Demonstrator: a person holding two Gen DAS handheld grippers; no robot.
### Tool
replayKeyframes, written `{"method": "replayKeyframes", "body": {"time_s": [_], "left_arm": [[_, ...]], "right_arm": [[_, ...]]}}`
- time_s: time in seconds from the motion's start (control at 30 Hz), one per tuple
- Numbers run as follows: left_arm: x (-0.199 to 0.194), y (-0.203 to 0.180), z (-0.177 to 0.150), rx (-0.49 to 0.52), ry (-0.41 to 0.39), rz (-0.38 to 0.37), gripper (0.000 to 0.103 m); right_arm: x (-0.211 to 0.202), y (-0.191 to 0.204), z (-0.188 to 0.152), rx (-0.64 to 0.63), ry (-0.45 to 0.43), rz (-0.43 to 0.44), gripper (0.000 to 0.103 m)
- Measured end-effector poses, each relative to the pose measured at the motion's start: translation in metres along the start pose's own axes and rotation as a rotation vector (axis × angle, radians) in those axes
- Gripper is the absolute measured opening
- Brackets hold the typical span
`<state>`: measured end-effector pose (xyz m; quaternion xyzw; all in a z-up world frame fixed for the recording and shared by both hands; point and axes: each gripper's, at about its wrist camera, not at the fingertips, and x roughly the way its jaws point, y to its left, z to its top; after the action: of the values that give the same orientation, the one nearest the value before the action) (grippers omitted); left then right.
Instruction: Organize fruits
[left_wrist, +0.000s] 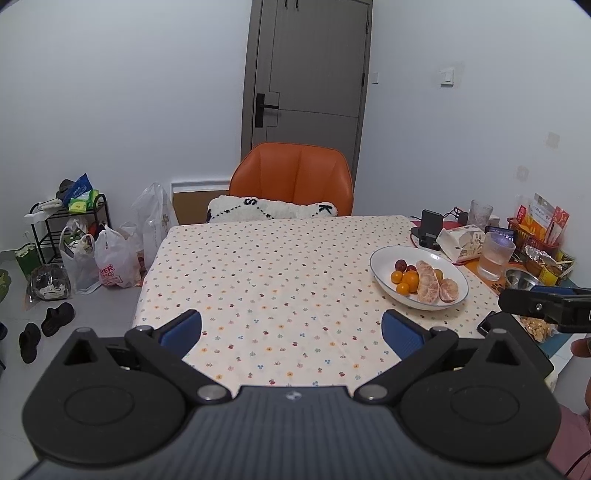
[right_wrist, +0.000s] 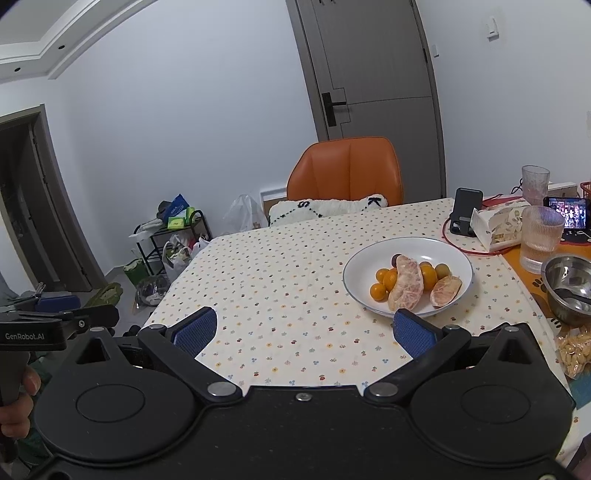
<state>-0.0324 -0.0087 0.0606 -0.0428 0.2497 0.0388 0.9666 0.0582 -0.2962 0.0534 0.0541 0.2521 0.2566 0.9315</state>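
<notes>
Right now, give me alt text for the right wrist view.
The open right gripper hovers over a dotted tablecloth, facing a white plate of small oranges and peeled pomelo pieces. Behind stands an orange chair.

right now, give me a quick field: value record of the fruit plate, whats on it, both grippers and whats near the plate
plate: white plate on the dotted tablecloth, right side of the table
fruit on plate: two peeled pomelo pieces, long one and short one; several small oranges; one dark plum
fruit off plate: none visible
left gripper: open, empty, above the tablecloth
right gripper: open, empty, near the plate's front rim
nearby: ribbed glass, steel bowl, orange chair
</notes>
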Motion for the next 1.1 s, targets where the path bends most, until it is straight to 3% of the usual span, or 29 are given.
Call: {"method": "replayKeyframes", "body": {"time_s": [1.1], "left_arm": [[-0.0017,0.0025,0.0002,-0.005,-0.002,0.014,0.103]], "right_arm": [[-0.0017,0.0006,-0.0014,0.008,0.009,0.004,0.103]]}}
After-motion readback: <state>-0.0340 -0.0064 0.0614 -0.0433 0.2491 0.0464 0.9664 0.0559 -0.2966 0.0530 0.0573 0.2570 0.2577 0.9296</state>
